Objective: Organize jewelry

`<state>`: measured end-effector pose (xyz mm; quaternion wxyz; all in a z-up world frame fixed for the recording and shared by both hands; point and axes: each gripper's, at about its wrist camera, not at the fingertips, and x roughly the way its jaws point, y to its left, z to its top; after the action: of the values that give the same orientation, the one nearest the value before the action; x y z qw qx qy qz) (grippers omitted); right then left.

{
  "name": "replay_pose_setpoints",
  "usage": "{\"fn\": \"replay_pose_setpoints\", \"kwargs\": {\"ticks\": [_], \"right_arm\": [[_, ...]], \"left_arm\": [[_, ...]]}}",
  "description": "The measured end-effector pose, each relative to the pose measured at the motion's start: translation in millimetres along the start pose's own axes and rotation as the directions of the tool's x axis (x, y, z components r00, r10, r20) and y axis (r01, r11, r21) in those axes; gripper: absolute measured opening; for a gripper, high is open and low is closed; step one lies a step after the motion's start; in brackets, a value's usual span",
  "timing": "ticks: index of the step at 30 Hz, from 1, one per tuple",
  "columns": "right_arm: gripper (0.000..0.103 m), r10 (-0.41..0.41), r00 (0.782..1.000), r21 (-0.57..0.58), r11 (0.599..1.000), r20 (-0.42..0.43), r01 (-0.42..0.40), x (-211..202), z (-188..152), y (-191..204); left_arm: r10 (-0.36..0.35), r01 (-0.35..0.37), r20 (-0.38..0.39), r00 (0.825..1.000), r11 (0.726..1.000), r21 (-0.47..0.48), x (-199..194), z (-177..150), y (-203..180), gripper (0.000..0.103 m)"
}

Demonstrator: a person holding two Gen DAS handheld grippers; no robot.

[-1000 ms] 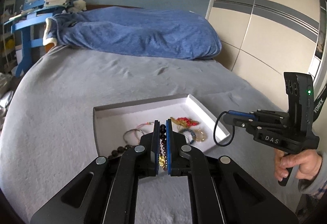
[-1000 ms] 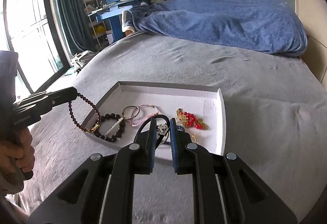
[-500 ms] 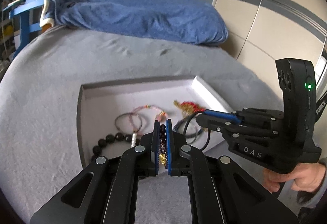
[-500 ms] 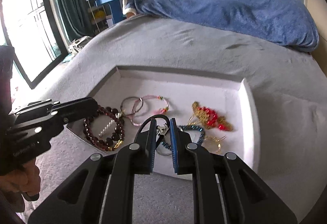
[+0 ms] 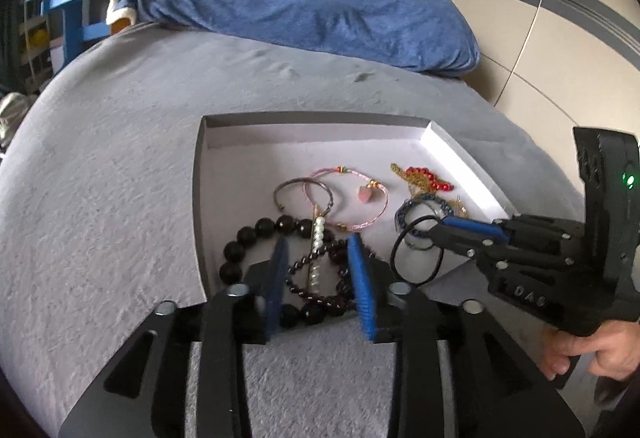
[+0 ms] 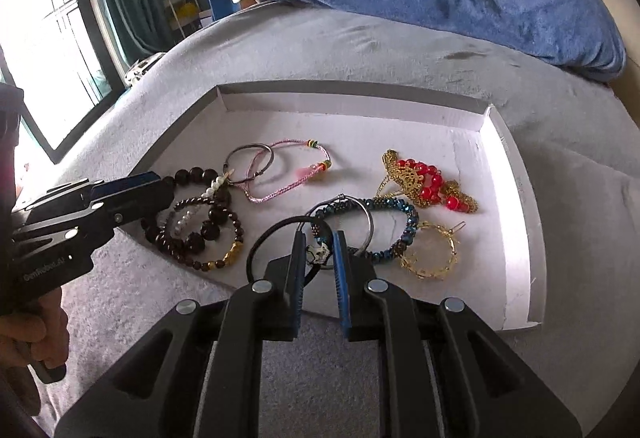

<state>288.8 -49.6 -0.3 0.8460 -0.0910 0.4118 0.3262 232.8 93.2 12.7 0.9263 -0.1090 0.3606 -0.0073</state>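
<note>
A white tray point(image 5: 444, 142) point(image 6: 516, 174) lies on the grey bed and holds several pieces of jewelry. My left gripper point(image 5: 318, 250) is open over the tray's near left corner. A dark red bead bracelet point(image 5: 316, 278) point(image 6: 208, 234) lies between its fingers, on top of a black bead bracelet point(image 5: 256, 230). My right gripper point(image 6: 318, 242) point(image 5: 440, 228) is shut on a thin black cord loop with a small charm point(image 6: 272, 234) point(image 5: 416, 258) at the tray's near edge, over a blue bead bracelet point(image 6: 400, 222).
A pink cord bracelet point(image 6: 288, 174), a grey bangle point(image 6: 248, 162), a red and gold piece point(image 6: 424, 178) and a gold chain ring point(image 6: 430, 254) lie in the tray. A blue blanket point(image 5: 312, 10) lies at the bed's far end. A wardrobe point(image 5: 560, 18) stands to the right.
My left gripper has lowered the dark red bead bracelet into the tray and opened, letting it go. My right gripper has moved closer over the tray, still holding the black loop.
</note>
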Motion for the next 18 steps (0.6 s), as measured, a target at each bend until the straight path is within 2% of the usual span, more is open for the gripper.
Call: {"fn": "replay_pose_setpoints", "kwargs": {"ticks": [1,3,4,5,7,8,9,11,12,14,18], "right_arm": [[0.018,0.002,1.0,0.003,1.0,0.005,-0.002,-2,-1,-1],[0.034,0.006,1.0,-0.002,1.0,0.026,-0.006,-6,-3,-1],[0.036,0.01,0.999,-0.009,1.0,0.042,-0.009,-10,-6,-1],[0.038,0.007,0.998,-0.018,1.0,0.056,-0.006,-14,-8,0],[0.041,0.005,0.996,-0.034,0.999,0.091,-0.002,-23,-15,-1],[0.049,-0.001,0.994,-0.037,0.999,0.109,0.005,-28,-20,-1],[0.057,-0.004,0.991,-0.034,0.999,0.135,0.008,-34,-25,-3],[0.059,-0.014,0.985,-0.036,0.999,0.171,0.021,-42,-34,-5],[0.065,-0.026,0.983,-0.036,0.999,0.179,0.033,-45,-38,-5],[0.074,-0.043,0.977,-0.031,0.998,0.208,0.05,-53,-48,-8],[0.085,-0.055,0.969,0.006,0.998,0.24,0.056,-68,-59,-15]], "left_arm": [[0.007,-0.007,0.006,1.0,1.0,0.011,-2,-1,-1,0.043],[0.017,-0.017,0.013,1.0,0.999,0.029,-5,-4,-4,0.044],[0.023,-0.024,0.023,0.999,0.999,0.034,-8,-5,-5,0.051],[0.028,-0.029,0.038,0.999,0.999,0.04,-11,-8,-5,0.063],[0.041,-0.046,0.08,0.996,0.997,0.055,-19,-14,-7,0.073],[0.041,-0.047,0.097,0.994,0.997,0.062,-23,-19,-8,0.076],[0.04,-0.047,0.104,0.994,0.997,0.066,-26,-23,-9,0.078],[0.038,-0.047,0.116,0.993,0.996,0.075,-29,-31,-10,0.08],[0.04,-0.05,0.123,0.992,0.996,0.079,-31,-34,-12,0.081],[0.064,-0.078,0.149,0.987,0.993,0.086,-38,-36,-17,0.089],[0.082,-0.101,0.192,0.978,0.991,0.087,-49,-40,-23,0.092]]}}
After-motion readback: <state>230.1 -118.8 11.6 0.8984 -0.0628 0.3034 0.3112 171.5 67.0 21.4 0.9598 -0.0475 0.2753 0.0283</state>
